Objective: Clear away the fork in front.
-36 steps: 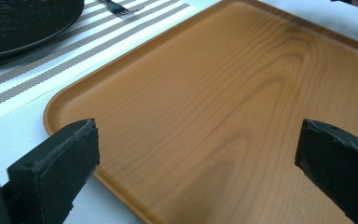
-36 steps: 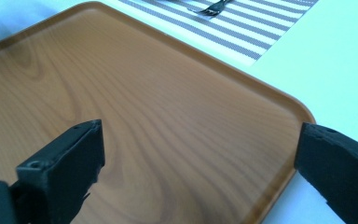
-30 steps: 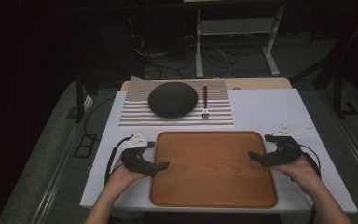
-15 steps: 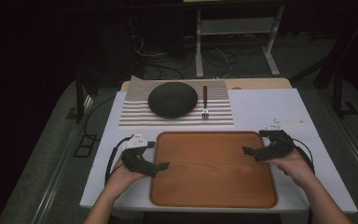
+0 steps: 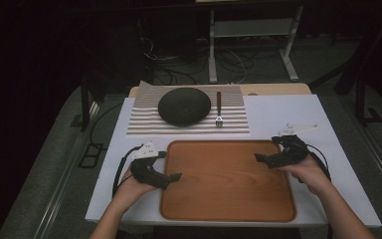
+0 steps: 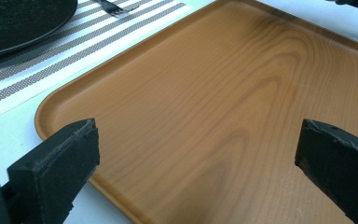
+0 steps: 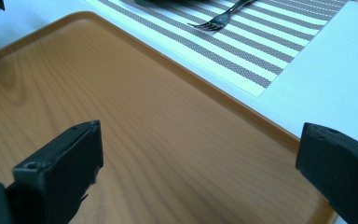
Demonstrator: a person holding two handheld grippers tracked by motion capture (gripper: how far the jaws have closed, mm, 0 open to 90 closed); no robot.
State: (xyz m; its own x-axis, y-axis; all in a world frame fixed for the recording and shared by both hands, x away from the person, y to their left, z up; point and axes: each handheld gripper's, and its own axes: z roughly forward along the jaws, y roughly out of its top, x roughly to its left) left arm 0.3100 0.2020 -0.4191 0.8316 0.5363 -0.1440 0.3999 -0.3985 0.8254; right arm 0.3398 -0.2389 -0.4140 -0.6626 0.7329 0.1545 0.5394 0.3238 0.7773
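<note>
Wood-grained and orange-brown, the tray (image 5: 227,184) lies bare at the near middle of the white table (image 5: 288,117). The left gripper (image 5: 171,177) sits over its left edge and the right gripper (image 5: 259,158) over its right edge, both with jaws spread wide and holding nothing. Beyond the tray, a striped placemat (image 5: 146,119) carries a dark plate (image 5: 184,106) with a fork (image 5: 219,108) just beside it.

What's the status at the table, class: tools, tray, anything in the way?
Left tool open over tray's left edge. Right tool open over its right edge. Tray bare. Plate and fork on the striped mat beyond.
</note>
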